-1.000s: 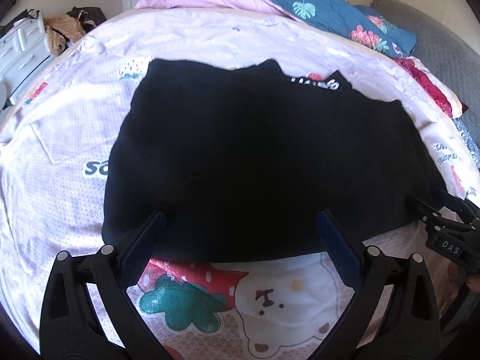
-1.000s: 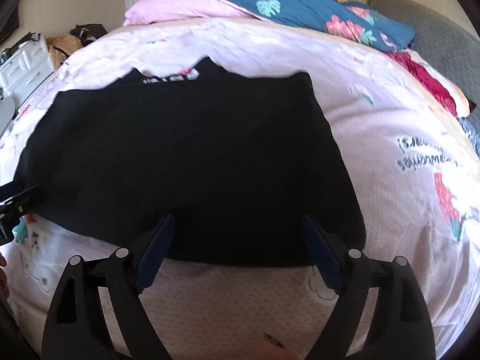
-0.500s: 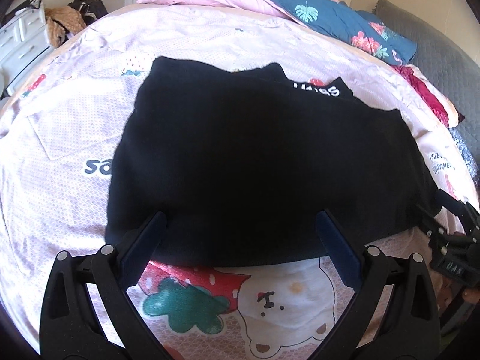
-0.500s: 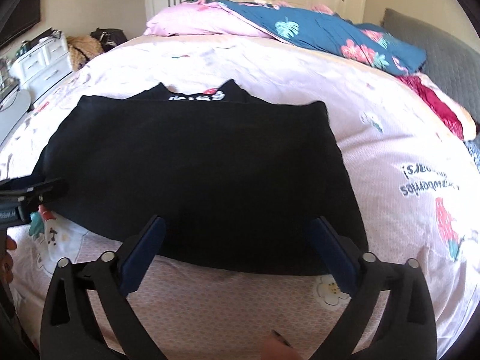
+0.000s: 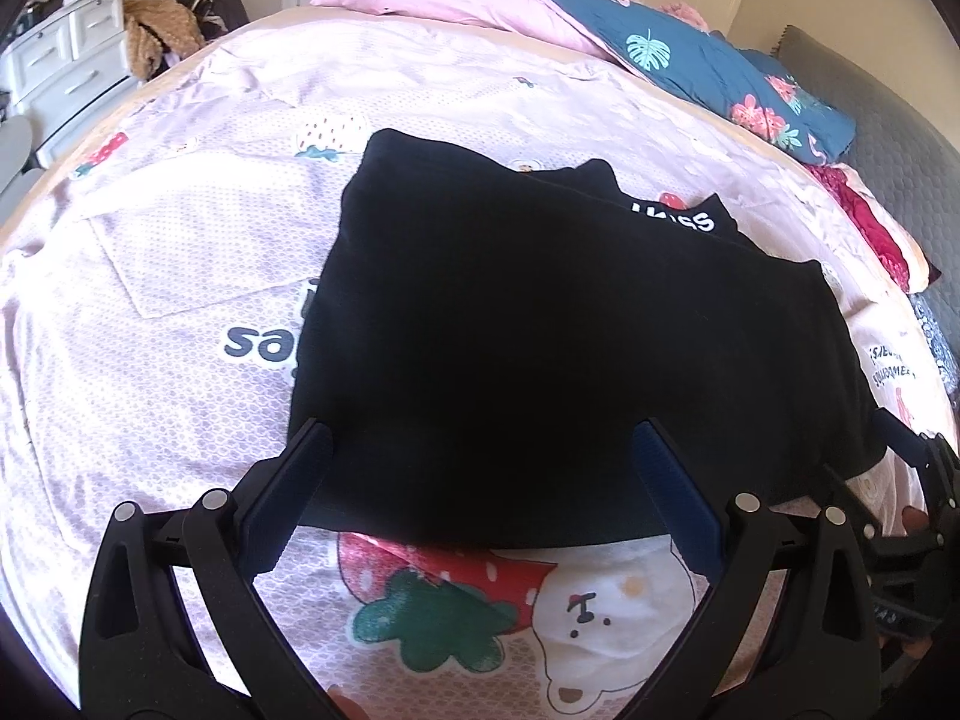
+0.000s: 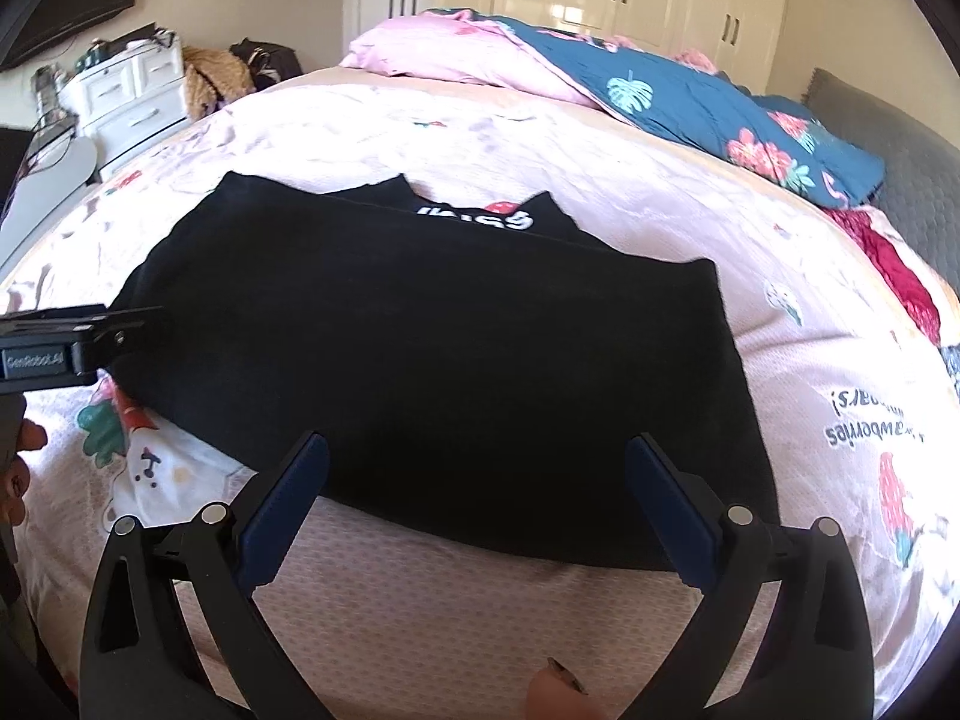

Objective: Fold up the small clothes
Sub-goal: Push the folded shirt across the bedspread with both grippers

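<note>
Right wrist view alone shows white drawers (image 6: 129, 99). Black garment (image 5: 564, 336) lies flat on the bed (image 5: 180, 276); left gripper (image 5: 480, 456) and right gripper (image 6: 477, 468) both gape wide, empty.

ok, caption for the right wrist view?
Open right tongs above the near hem of a black garment spread on the pink bedsheet.

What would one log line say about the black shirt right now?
step: fold | shirt: flat on bed, partly folded | left hand-held gripper: open, at near hem | right hand-held gripper: open, at near hem
</note>
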